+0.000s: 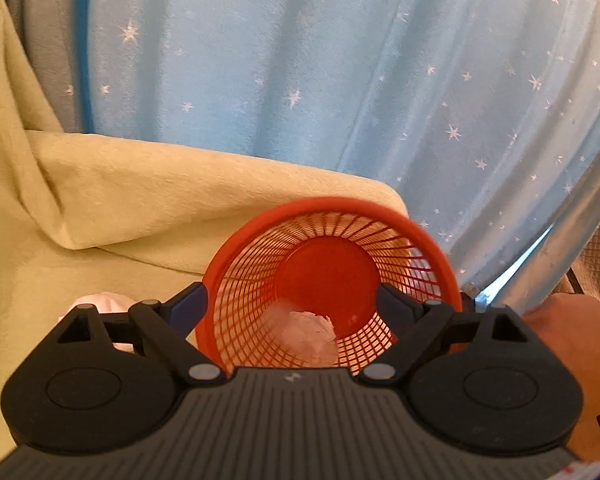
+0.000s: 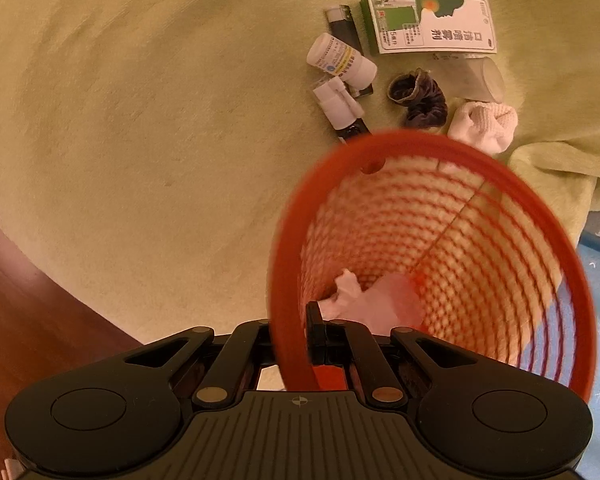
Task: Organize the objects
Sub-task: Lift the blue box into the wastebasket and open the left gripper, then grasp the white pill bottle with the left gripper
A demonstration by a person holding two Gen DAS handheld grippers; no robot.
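- The right claw (image 2: 300, 344) is clamped on the near rim of the red mesh basket (image 2: 440, 240), one finger inside the rim and one outside, and holds the basket tilted with its mouth facing the camera.
- The left claw (image 1: 292, 300) stands wide apart with nothing between its fingers; it hangs just above the mouth of the basket (image 1: 328, 264), looking straight down into it.
- A crumpled pink-white tissue (image 1: 308, 332) lies at the bottom of the basket, against the mesh wall near the solid red base; the same wad (image 2: 372, 300) shows in the right wrist view just past the clamped fingers.
- Judgement: the step in hand looks like a drop into the basket just completed, so one item is stowed and most of the work remains.
- Still loose on the pale green blanket (image 2: 140, 120) are a green-and-white medicine box (image 2: 428, 24), a white pill bottle (image 2: 340, 60), a white spray bottle (image 2: 340, 100), a dark flat item (image 2: 346, 28) that is hard to identify, a dark purple scrunchie (image 2: 420, 100), a clear plastic cup (image 2: 472, 76) lying on its side, and a rolled white sock (image 2: 484, 124).
- The sock and scrunchie lie just beyond the basket's far rim, the nearest picks.
- The next move probably calls for the empty left claw to reach past the rim to one of these, while the right keeps the basket steady and tilted open.
- A person's hand (image 1: 572, 340) shows at the right edge of the left wrist view.
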